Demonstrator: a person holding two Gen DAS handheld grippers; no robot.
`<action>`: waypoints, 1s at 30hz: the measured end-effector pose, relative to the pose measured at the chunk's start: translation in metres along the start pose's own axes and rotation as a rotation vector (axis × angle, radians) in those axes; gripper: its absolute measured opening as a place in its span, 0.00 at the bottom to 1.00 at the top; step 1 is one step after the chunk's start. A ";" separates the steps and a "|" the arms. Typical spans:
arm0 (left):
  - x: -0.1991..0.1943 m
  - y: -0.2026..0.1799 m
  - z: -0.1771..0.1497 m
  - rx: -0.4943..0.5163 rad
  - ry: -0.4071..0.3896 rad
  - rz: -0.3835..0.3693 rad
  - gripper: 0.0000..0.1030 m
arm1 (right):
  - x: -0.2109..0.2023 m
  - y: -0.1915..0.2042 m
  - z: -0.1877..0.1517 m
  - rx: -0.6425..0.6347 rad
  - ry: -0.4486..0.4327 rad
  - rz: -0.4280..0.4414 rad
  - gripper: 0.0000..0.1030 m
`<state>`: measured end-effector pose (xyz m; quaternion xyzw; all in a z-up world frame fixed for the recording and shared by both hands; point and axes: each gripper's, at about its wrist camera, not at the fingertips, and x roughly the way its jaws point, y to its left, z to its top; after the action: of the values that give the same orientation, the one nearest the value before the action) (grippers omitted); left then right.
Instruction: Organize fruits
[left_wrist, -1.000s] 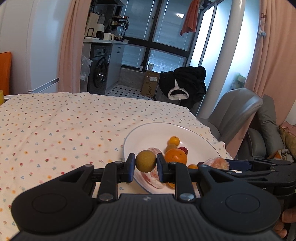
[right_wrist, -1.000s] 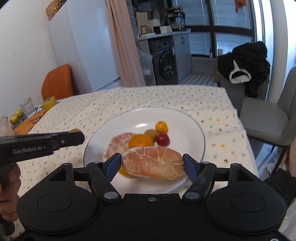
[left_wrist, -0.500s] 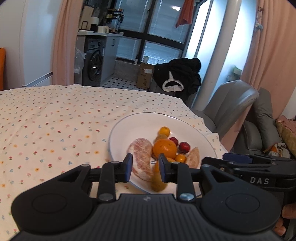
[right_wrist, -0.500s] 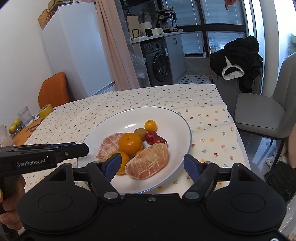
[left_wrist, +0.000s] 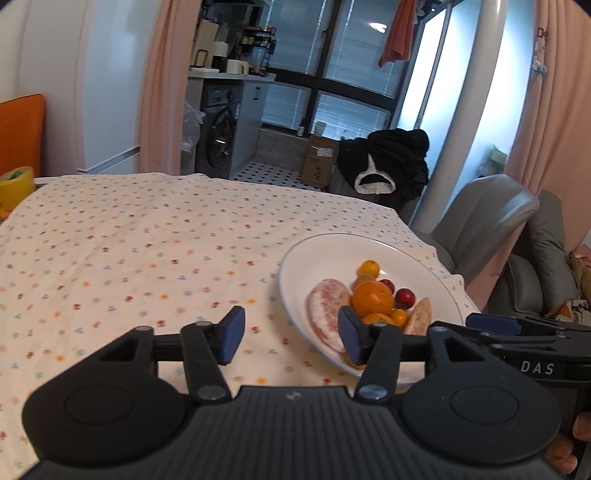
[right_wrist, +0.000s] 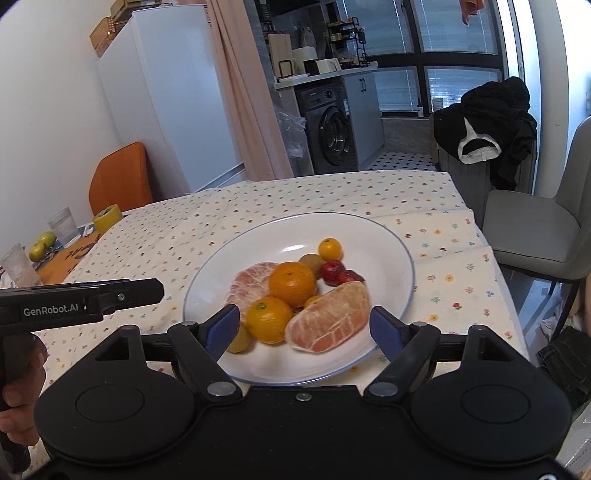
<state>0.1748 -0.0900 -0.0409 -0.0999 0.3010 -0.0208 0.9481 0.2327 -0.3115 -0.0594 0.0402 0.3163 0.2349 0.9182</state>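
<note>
both grippers are sitting empty with jaws spread wide: left gripper (left_wrist: 290, 334) over the floral tablecloth (left_wrist: 147, 236) just left of the white plate (right_wrist: 384, 240), right gripper (right_wrist: 304, 330) at the plate's near rim. fruits are lying piled on the plate: pomelo segment (right_wrist: 328, 319), orange (right_wrist: 291, 282), smaller citrus, red fruits. room: white fridge (right_wrist: 166, 110), washing machine (right_wrist: 332, 129), grey chair (right_wrist: 535, 229), pink curtains, dark windows.
</note>
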 end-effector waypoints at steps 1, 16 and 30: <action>-0.003 0.003 0.000 -0.004 -0.003 0.005 0.55 | 0.000 0.002 -0.001 -0.002 0.000 0.002 0.76; -0.049 0.037 -0.004 -0.014 -0.024 0.083 0.82 | -0.011 0.038 0.000 -0.012 -0.013 0.028 0.88; -0.098 0.065 -0.012 -0.033 -0.053 0.138 0.96 | -0.034 0.061 -0.004 0.018 -0.043 0.047 1.00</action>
<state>0.0865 -0.0183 -0.0078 -0.0952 0.2824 0.0522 0.9531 0.1816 -0.2732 -0.0296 0.0612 0.2975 0.2528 0.9186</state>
